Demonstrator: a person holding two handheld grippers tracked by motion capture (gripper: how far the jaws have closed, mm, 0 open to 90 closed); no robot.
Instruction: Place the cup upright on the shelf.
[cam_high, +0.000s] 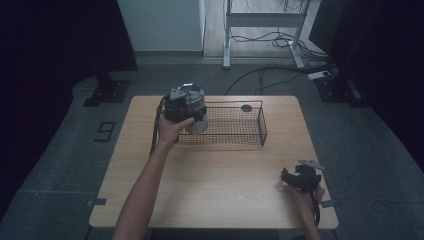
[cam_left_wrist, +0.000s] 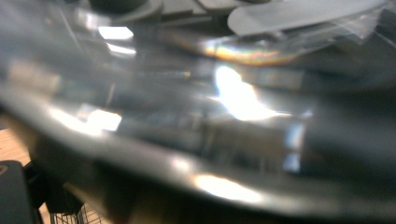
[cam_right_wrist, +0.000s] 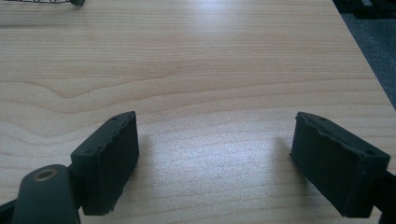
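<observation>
jar (cam_high: 196, 120) gripped by left tongs (cam_high: 186, 102) (over basket (cam_high: 240, 125)); right tongs (cam_right_wrist: 215, 163) gape wide, empty.

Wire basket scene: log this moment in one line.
left gripper: at wire basket left end, holding pale container | right gripper: open, idle near table corner

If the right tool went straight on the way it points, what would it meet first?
Probably nothing soon: the right tool, jaws wide apart, looks along bare table. The wire basket sits far off to the left of that line; depth is uncertain.
</observation>
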